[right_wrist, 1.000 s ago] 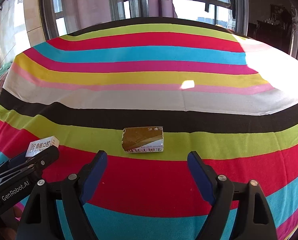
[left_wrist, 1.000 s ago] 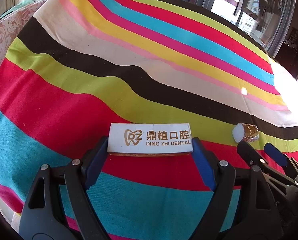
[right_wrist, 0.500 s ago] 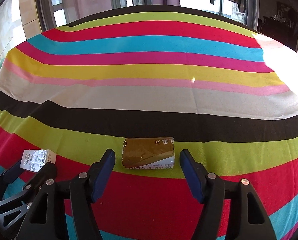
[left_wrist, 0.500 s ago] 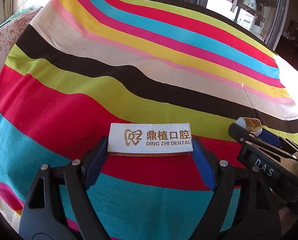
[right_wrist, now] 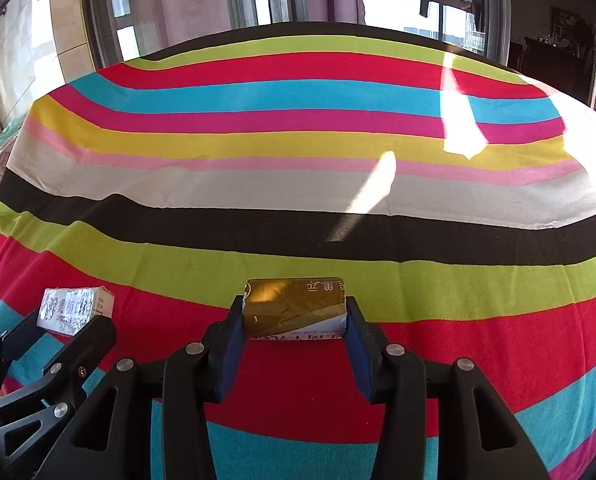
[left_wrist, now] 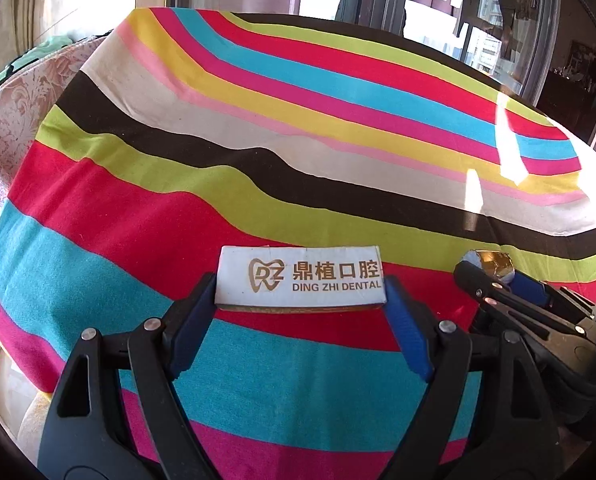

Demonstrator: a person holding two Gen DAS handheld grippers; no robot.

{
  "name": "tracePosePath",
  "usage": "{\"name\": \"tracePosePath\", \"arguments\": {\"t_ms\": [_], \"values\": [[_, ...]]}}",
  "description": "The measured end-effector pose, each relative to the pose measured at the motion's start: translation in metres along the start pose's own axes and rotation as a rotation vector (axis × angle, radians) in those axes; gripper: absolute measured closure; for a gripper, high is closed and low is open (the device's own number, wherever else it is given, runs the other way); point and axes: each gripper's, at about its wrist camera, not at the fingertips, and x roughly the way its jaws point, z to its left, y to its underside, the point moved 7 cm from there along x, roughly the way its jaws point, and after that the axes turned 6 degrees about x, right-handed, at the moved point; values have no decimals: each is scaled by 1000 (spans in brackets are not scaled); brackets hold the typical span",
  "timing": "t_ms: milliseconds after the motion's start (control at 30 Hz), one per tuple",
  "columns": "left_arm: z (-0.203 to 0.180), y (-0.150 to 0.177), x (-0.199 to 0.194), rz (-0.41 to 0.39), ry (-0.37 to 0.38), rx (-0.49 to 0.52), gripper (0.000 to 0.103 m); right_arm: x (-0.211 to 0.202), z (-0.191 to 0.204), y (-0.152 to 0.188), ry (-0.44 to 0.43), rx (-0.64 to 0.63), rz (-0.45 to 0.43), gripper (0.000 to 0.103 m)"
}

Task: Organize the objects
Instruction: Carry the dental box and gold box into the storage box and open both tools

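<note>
My left gripper (left_wrist: 300, 300) is shut on a white box (left_wrist: 300, 280) printed "DING ZHI DENTAL", held over the striped tablecloth (left_wrist: 298, 140). My right gripper (right_wrist: 293, 314) is shut on a small gold packet (right_wrist: 295, 308), its blue pads against both short ends. The right gripper (left_wrist: 494, 280) with the gold packet (left_wrist: 492, 262) shows at the right of the left wrist view. The left gripper (right_wrist: 73, 322) with the white box (right_wrist: 71, 310) shows at the lower left of the right wrist view.
The tablecloth (right_wrist: 298, 152) covers the whole table, with bright sun patches at the far right. Windows and curtains stand behind the far edge. A patterned pink seat (left_wrist: 13, 120) stands off the table's left side.
My right gripper moved forward around the gold packet and closed on it. My left gripper kept its hold on the white box and barely moved.
</note>
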Motion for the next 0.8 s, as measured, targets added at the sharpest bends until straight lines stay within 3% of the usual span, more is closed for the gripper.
{"name": "tracePosePath", "arguments": {"t_ms": [400, 800], "values": [[-1, 22, -65, -8, 23, -4, 20, -71, -6, 36, -79, 58, 6, 56], [-20, 61, -114, 27, 80, 61, 20, -119, -31, 86, -56, 125, 34, 56]]}}
